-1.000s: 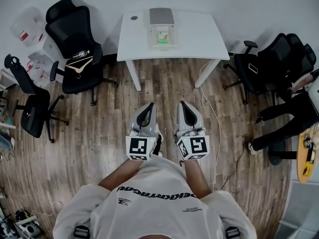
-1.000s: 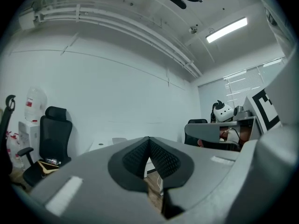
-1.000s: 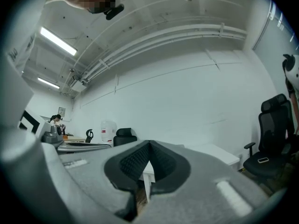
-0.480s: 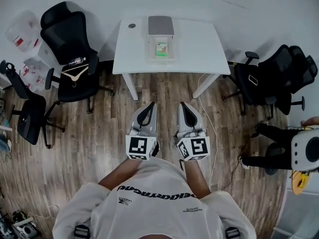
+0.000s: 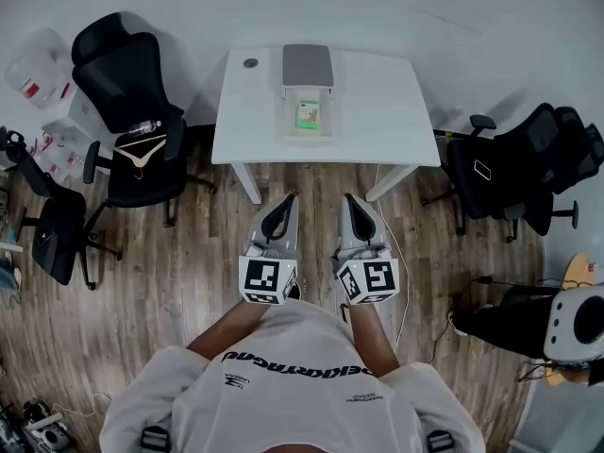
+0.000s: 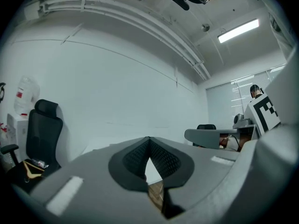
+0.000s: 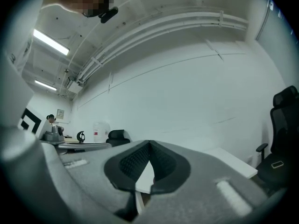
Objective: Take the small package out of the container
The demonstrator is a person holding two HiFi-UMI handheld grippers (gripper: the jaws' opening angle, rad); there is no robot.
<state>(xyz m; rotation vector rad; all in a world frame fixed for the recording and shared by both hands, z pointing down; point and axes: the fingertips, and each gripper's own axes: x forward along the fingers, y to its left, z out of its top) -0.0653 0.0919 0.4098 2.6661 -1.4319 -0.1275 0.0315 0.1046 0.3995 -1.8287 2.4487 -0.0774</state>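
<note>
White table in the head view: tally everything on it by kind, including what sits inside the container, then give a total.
Clear container: 1
Small green package: 1
Grey flat piece: 1
Dark round piece: 1
Total: 4

White table [image 5: 377,111] ahead of you on the wood floor [image 5: 189,253]: clear container [image 5: 289,111] at centre, grey slab [image 5: 307,64] just behind it, dark disc [image 5: 250,62] far left.

left claw [image 5: 285,200] closed, empty | right claw [image 5: 350,199] closed, empty | side by side, pointing forward
</note>
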